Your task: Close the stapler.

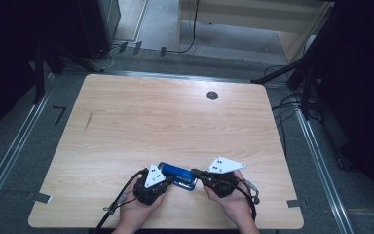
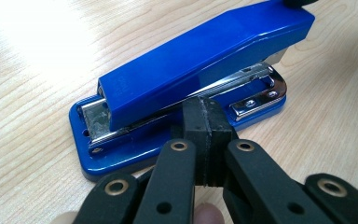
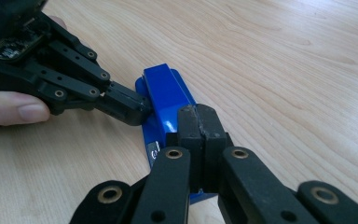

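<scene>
A blue stapler (image 1: 179, 170) with a chrome magazine lies flat near the table's front edge, between my two grippers. My left gripper (image 1: 170, 179) is shut, its pads pressed together with nothing between them. In the left gripper view its tip (image 2: 205, 112) touches the long side of the stapler (image 2: 205, 56) just above the base. My right gripper (image 1: 195, 172) is also shut and empty. In the right gripper view its tip (image 3: 198, 116) rests against the near end of the stapler's top arm (image 3: 165, 91), and the left gripper (image 3: 137, 105) meets the stapler from the left.
The wooden table (image 1: 175, 122) has a round cable hole (image 1: 212, 95) at the back right and a dark streak (image 1: 88, 120) at the left. Cables and metal rails (image 1: 316, 151) run along the floor beside it. A hand (image 3: 14, 109) holds the left gripper.
</scene>
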Demonstrator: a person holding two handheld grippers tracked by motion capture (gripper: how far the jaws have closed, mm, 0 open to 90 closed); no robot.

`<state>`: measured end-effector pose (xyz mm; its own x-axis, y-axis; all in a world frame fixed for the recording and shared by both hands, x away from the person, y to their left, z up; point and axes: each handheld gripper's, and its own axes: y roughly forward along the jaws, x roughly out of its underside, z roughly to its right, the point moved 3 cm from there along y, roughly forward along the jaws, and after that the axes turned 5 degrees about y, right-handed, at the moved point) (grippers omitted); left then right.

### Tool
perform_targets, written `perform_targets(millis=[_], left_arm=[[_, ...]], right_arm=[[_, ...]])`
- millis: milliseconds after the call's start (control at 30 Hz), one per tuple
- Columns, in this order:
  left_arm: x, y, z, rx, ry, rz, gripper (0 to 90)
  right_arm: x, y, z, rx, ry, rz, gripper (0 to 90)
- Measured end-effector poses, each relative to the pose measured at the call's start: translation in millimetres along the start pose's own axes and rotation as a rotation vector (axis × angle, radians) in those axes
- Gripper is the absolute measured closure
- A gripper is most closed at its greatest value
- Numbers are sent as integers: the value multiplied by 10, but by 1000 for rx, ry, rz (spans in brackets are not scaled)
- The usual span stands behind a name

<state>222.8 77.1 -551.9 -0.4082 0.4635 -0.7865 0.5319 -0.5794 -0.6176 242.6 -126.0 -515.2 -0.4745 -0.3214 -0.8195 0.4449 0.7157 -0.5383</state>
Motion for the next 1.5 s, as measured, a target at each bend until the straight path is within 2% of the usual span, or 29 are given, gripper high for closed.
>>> perform_targets(millis=[100, 167, 267, 333, 467, 633, 733, 800, 900, 967, 1167, 1333, 1500], left_arm=[[2, -2, 1, 2, 1, -1, 900], [3, -1, 0, 2, -2, 1, 900], [4, -2, -1, 3, -1, 0, 900], [3, -3, -2, 1, -2, -1, 900], [5, -3, -3, 2, -2, -1, 900], [5, -4, -5, 3, -7, -1, 900], [5, -4, -3, 3, -7, 0, 900], [5, -6, -8, 4, -8, -1, 900], [5, -4, -8, 4, -10, 1, 900], [5, -5, -8, 6, -10, 2, 900], [7, -7, -12, 10, -14, 3, 900], [19, -23, -13, 13, -14, -4, 900], [44, -77, -23, 15, -20, 25, 900]], right_arm=[[60, 21, 5, 16, 17, -2, 900], [85, 14, 2, 2, 39, 14, 900], [104, 30, -71, -32, 27, 15, 900], [100, 38, -102, -16, 3, 12, 900], [102, 40, -67, -9, 20, 20, 900], [145, 41, -65, 1, -2, 34, 900], [138, 43, -64, 2, 6, 34, 900], [140, 37, -67, 4, 33, 38, 900], [110, -8, -80, 15, 48, 83, 900], [97, -25, -93, 42, 35, 68, 900], [153, -71, -114, 40, 83, 91, 900], [183, -87, -194, 46, 73, 91, 900], [230, -75, -241, 48, 82, 91, 900]])
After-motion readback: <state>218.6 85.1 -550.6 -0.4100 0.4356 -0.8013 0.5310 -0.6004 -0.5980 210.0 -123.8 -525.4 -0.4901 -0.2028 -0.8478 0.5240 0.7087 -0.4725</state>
